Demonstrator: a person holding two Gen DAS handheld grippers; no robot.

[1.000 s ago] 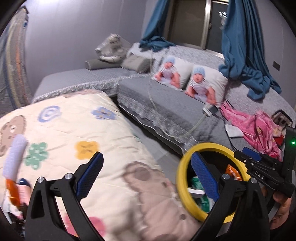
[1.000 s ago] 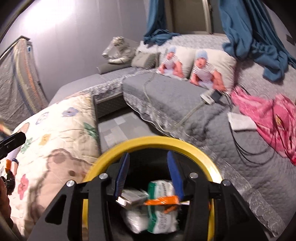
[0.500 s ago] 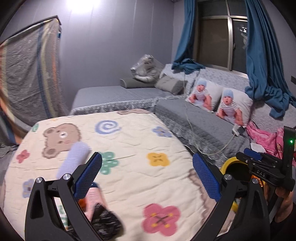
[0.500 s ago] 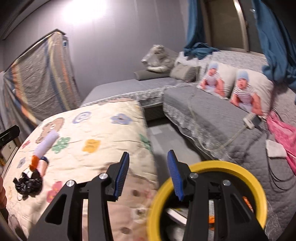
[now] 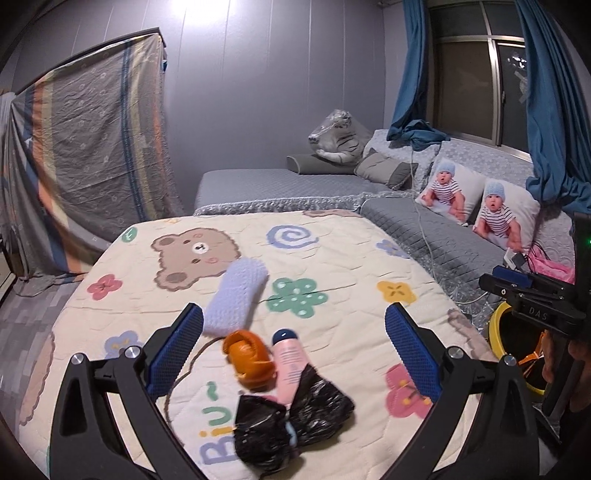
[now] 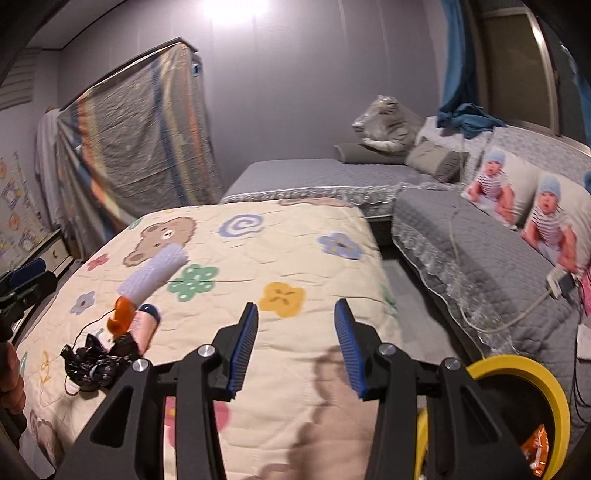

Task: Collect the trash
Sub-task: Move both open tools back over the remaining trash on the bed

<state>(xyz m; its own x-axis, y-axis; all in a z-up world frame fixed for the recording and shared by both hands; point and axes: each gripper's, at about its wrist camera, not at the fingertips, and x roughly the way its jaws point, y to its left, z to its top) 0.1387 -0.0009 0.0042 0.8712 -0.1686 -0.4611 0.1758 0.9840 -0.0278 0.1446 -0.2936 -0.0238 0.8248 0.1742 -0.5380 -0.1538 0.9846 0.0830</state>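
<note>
1 black bag (image 5: 291,424), 1 pink tube (image 5: 290,365), 2 baby pillows (image 5: 476,201)

Black tongs (image 5: 293,349) with blue ribbed pads (image 5: 175,349) and silver screws (image 5: 78,357)

Dim, bluish room light. Glare blooms on the wall (image 5: 207,14) at top centre in both views. Fisheye bends edges hard, corners go black. Slight motion blur lower centre; soft shadow on the quilt (image 6: 325,369), right wrist view.

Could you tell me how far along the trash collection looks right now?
Partly done: wrappers already lie in the yellow-rimmed bin. Nothing is in hand; the left gripper and right gripper are both open. The black bag, orange peel and pink tube remain.
</note>
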